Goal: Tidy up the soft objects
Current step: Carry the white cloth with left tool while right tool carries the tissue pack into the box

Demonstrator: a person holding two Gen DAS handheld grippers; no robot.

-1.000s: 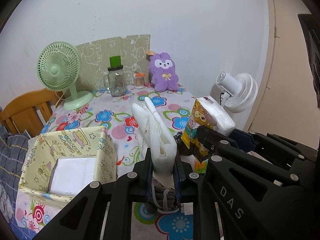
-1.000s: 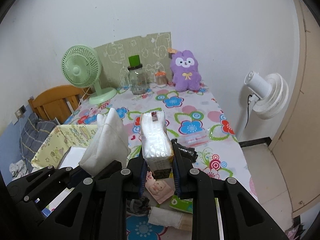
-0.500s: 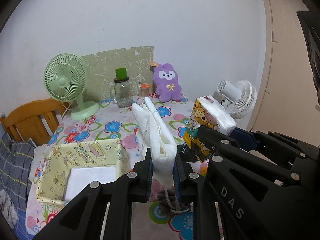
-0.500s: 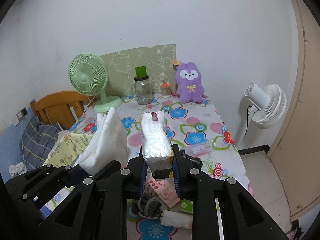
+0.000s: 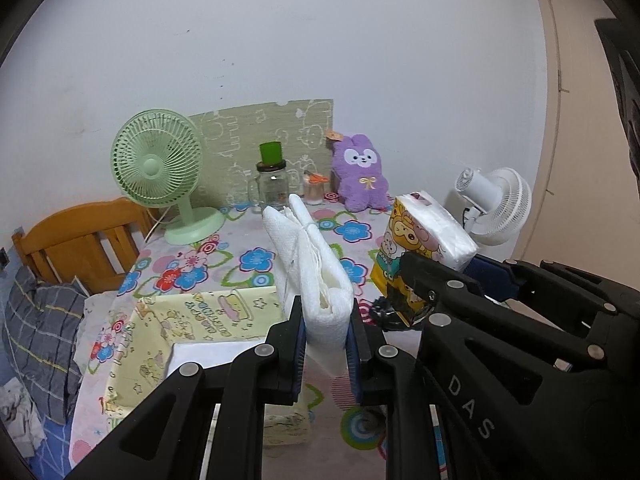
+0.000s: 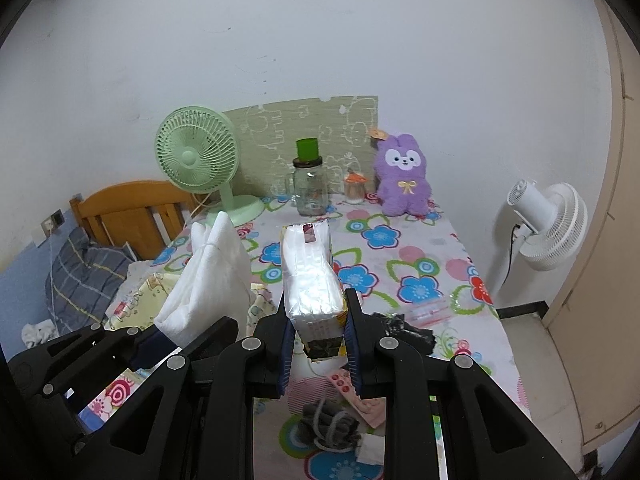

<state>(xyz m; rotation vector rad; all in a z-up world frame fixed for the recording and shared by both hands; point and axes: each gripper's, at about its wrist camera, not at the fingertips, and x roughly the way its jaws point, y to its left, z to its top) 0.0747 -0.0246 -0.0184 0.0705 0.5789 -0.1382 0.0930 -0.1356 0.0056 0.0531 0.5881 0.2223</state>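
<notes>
Standing upright between the blue pads of the left hand-held gripper (image 5: pixel 326 354), a folded white cloth (image 5: pixel 316 280) is clamped at its lower end, raised above the flowered surface (image 5: pixel 256 256). Just to its right, the right hand-held gripper (image 6: pixel 318 354) grips a cartoon-printed tissue pack (image 6: pixel 312 276) by its bottom end, the clear-wrapped top tilted away from the camera. Both held things hang side by side, close but apart. Below and left of the cloth sits a yellow printed box (image 5: pixel 188 328) with a white lining, open at the top. On the surface under the right gripper lie a dark knitted item (image 6: pixel 328 424) and a pink packet (image 6: pixel 352 392). Farther back stand a green desk fan (image 5: pixel 160 172), a glass jar with a green lid (image 5: pixel 272 184) and a purple plush rabbit (image 5: pixel 362 178) against the wall. A white fan (image 6: pixel 548 228) stands off the surface's right edge.
</notes>
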